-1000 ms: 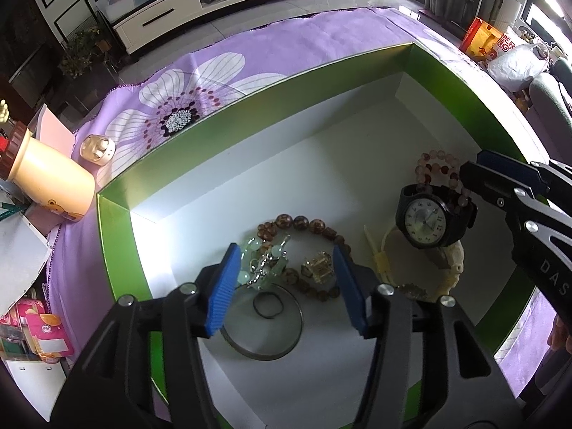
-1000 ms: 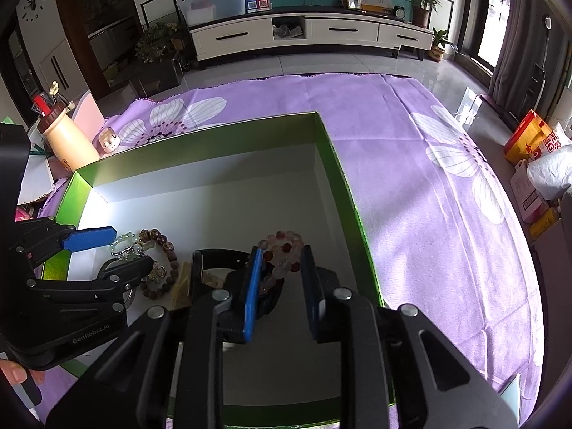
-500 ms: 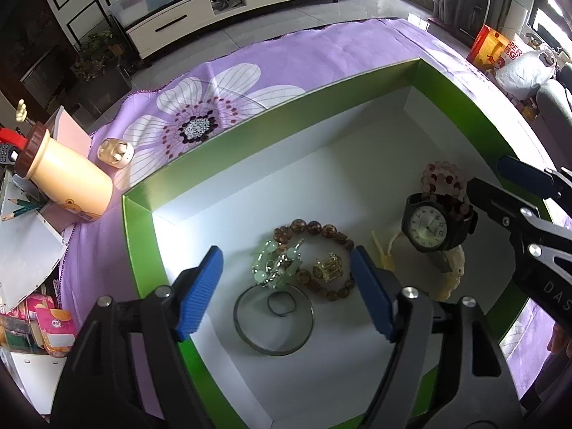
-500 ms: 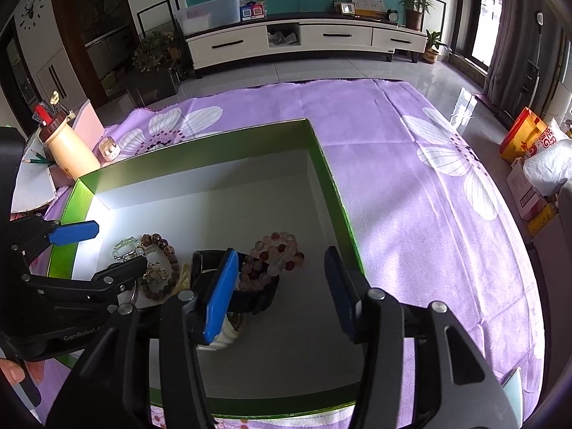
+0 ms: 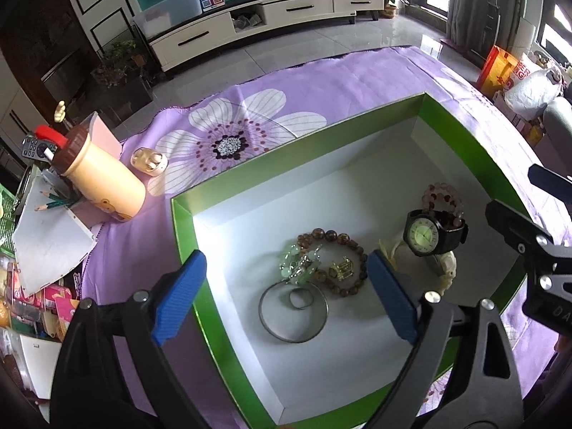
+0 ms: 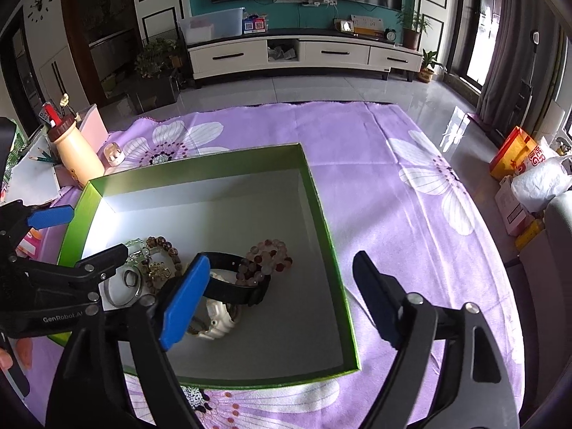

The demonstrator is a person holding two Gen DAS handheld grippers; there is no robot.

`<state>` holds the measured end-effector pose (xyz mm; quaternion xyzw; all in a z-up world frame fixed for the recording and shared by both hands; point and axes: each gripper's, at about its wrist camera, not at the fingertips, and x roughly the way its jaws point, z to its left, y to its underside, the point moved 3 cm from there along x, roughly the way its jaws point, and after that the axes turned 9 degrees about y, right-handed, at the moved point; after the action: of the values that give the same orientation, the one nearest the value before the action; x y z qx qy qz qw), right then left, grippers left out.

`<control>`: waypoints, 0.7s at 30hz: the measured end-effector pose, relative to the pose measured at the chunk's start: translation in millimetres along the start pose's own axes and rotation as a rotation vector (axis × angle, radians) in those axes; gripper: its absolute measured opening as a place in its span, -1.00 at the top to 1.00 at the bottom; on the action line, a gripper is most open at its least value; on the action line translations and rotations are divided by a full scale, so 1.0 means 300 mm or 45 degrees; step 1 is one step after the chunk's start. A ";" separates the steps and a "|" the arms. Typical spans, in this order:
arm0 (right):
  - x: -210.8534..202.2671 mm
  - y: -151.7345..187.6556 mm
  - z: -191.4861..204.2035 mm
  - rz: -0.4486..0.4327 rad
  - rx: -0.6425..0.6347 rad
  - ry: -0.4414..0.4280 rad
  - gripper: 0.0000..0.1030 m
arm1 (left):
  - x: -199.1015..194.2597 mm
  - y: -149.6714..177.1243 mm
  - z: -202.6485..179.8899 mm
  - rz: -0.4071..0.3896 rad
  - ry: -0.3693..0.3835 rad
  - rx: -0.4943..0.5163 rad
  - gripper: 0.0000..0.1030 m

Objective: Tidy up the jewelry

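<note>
Both tongs spread wide, empty: left tongs (image 5: 284,293), right tongs (image 6: 280,302), above green box (image 5: 361,132). Inside: black watch (image 5: 425,237), pink bead bracelet (image 5: 441,196), silver bangle (image 5: 293,309), possibly ring within.

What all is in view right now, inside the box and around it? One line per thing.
Box: one, green walls, white floor, on the cloth.
Black watch: one, pale dial, right side of box.
Pink bead bracelet: one, behind the watch.
Brown bead bracelet: one, box centre.
Pale green bead piece: one, left of brown beads.
Silver bangle: one, near centre front, small ring inside it.
White watch: one, under the black one.
Tablecloth: purple, white flowers.
Pen cup: cream, left of box.
Left gripper: open, above box.
Right gripper: open, empty.
</note>
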<state>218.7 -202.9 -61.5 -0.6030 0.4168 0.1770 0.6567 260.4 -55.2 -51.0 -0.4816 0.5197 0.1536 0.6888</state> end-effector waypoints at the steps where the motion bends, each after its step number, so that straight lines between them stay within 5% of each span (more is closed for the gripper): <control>1: -0.012 -0.001 -0.003 -0.008 -0.001 0.005 -0.75 | -0.006 -0.002 0.000 -0.003 0.002 -0.007 -0.82; 5: -0.066 -0.006 -0.008 -0.034 -0.030 0.031 -0.97 | -0.048 0.001 0.010 -0.027 0.016 -0.050 -0.92; 21: -0.211 -0.045 -0.030 -0.041 -0.038 0.023 -0.97 | -0.212 -0.008 0.019 -0.040 -0.034 -0.108 -0.96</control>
<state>188.3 -197.1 -4.0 -0.6209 0.4102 0.1673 0.6467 239.1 -33.4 5.2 -0.5164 0.4959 0.1709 0.6769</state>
